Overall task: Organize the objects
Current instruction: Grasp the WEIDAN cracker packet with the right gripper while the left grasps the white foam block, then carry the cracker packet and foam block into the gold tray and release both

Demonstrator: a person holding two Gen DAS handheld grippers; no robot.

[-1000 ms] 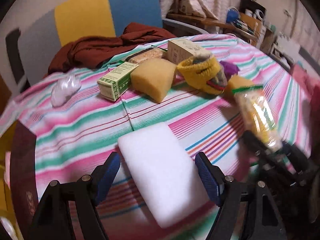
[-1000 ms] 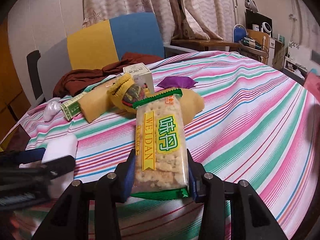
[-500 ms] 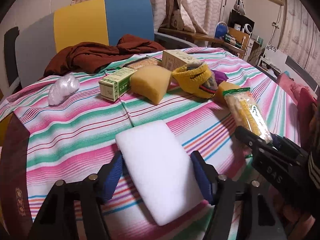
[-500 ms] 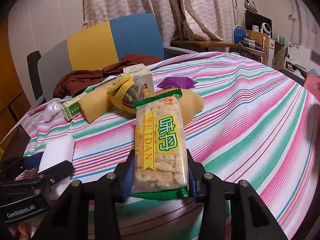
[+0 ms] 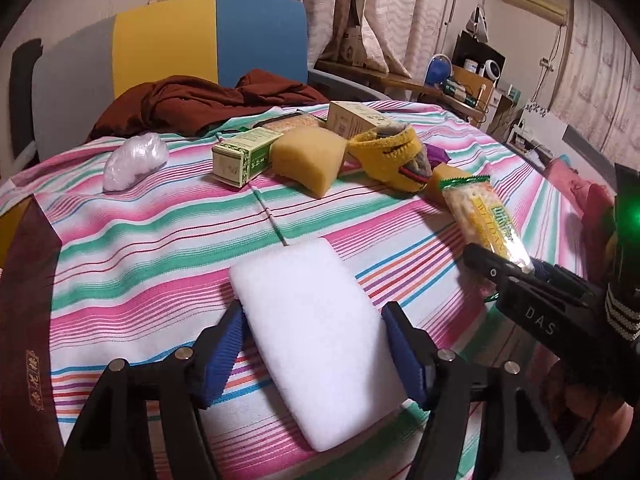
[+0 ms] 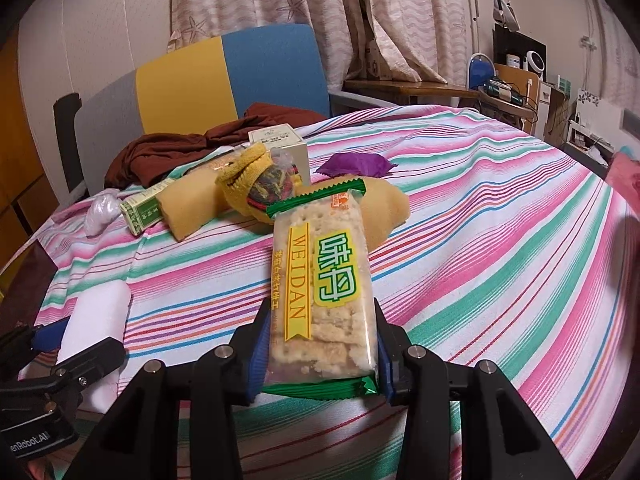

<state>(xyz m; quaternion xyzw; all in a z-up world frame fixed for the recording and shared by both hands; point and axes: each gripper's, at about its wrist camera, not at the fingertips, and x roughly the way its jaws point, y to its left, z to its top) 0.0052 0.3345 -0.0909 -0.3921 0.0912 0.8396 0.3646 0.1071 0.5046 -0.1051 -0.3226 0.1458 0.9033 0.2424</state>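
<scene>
A white sponge block (image 5: 312,328) lies on the striped tablecloth (image 5: 160,240) between the blue pads of my left gripper (image 5: 316,316). The pads touch both its long edges while the jaws are opening slightly. That sponge (image 6: 96,312) and the left gripper (image 6: 60,344) also show at the lower left of the right wrist view. My right gripper (image 6: 320,316) is shut on a clear packet of crackers (image 6: 320,280) with green ends, held above the cloth. From the left wrist view, the packet (image 5: 480,216) sticks up from the right gripper (image 5: 516,276) at the right.
Farther back on the table lie a green box (image 5: 244,156), a yellow sponge (image 5: 308,160), a yellow knitted sock (image 5: 392,152), a beige box (image 5: 356,118), a purple packet (image 6: 354,164) and a white plastic bundle (image 5: 134,160). A brown cloth (image 5: 200,100) and a chair (image 5: 200,40) stand behind.
My left gripper's jaws have come in from wide apart onto the white sponge's sides, and the gripper has shifted a little across the table. The right gripper and its crackers have not moved.
</scene>
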